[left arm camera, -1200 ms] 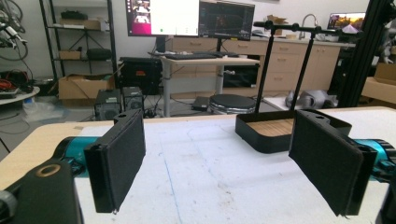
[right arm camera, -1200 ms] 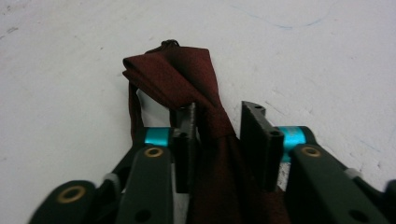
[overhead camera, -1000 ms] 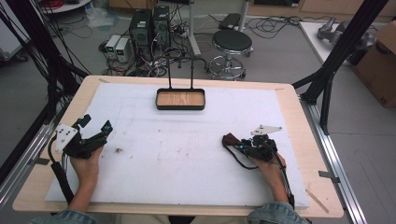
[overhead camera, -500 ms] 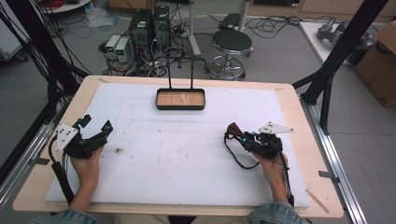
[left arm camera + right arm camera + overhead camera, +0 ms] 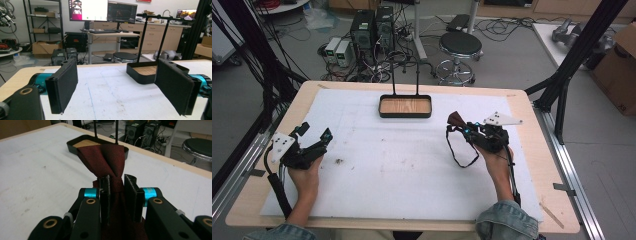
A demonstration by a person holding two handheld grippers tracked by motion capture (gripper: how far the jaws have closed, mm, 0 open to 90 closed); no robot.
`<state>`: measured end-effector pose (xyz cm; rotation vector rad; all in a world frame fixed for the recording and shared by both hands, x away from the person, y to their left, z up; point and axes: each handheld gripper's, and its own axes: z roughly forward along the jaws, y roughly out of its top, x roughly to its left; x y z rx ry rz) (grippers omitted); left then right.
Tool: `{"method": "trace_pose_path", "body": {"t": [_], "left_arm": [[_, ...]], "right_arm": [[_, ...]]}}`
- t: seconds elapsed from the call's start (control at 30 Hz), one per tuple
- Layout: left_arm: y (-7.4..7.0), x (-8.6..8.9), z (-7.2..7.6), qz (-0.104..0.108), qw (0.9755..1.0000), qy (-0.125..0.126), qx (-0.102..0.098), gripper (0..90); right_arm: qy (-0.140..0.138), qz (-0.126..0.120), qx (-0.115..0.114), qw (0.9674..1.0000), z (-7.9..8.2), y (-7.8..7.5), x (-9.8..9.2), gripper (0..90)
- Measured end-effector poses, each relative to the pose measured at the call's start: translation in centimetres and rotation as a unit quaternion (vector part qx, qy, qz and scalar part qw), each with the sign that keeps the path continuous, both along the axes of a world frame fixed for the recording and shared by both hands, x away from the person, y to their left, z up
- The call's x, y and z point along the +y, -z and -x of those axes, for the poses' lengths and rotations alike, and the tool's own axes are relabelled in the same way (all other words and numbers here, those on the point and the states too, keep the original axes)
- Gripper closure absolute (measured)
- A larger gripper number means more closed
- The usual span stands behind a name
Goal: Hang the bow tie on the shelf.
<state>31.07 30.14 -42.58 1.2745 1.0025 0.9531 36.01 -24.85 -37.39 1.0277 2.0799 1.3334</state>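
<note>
At the left of the high view, the left hand-held gripper (image 5: 314, 136) rests low over the white sheet (image 5: 412, 165) that covers the wooden bench (image 5: 532, 125), near its left edge, with a person's hand (image 5: 304, 172) behind it. Its jaws stand well apart with nothing between them; a grey three-cornered plate (image 5: 281, 145) sits on top and a black cable (image 5: 274, 182) trails back along the forearm. The left gripper view looks along those two wide black pads (image 5: 63, 83) and adds what the high view cannot: the gap between them opens onto bare white sheet, and past the right pad sits the black tray (image 5: 141, 72) with a wooden floor.

In the high view that tray (image 5: 405, 106) lies at the middle of the far side of the sheet, two thin black posts rising from its back edge. A few dark specks (image 5: 339, 161) mark the sheet just right of the left gripper.

Further right, the right hand-held gripper (image 5: 462, 127) is held above the sheet, right of the tray and pointing toward it, clamped on a dark red cloth (image 5: 455, 119). From above the cloth is only a small reddish-brown tuft at the jaw tips, with a black cable loop (image 5: 459, 150) hanging below. The right gripper view shows it much better: the cloth (image 5: 105, 160) is a deep maroon, finely textured fabric, pinched narrow between the nearly closed jaws and fanning out beyond them in two folded lobes, like a bow. It also runs back under the gripper body. The tray (image 5: 75, 145) lies just behind the cloth in this view.
</note>
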Motion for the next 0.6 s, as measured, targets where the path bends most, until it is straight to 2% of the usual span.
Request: {"method": "trace_pose_path", "body": {"t": [0.23,0.47,0.6], "left_arm": [[0.1,0.0,-0.1,-0.001,1.0000,-0.002,0.002,18.9],[0.1,0.0,-0.1,0.000,1.0000,-0.001,0.000,18.8],[0.1,0.0,-0.1,0.000,1.0000,0.000,0.002,18.8]], "right_arm": [[-0.005,0.004,-0.014,0.9999,-1.7,-1.3,1.5,75.6],[-0.023,-0.012,-0.015,0.9995,-4.1,-2.6,2.8,75.6],[-0.024,-0.011,-0.022,0.9994,-5.0,-2.8,3.2,75.6]]}}
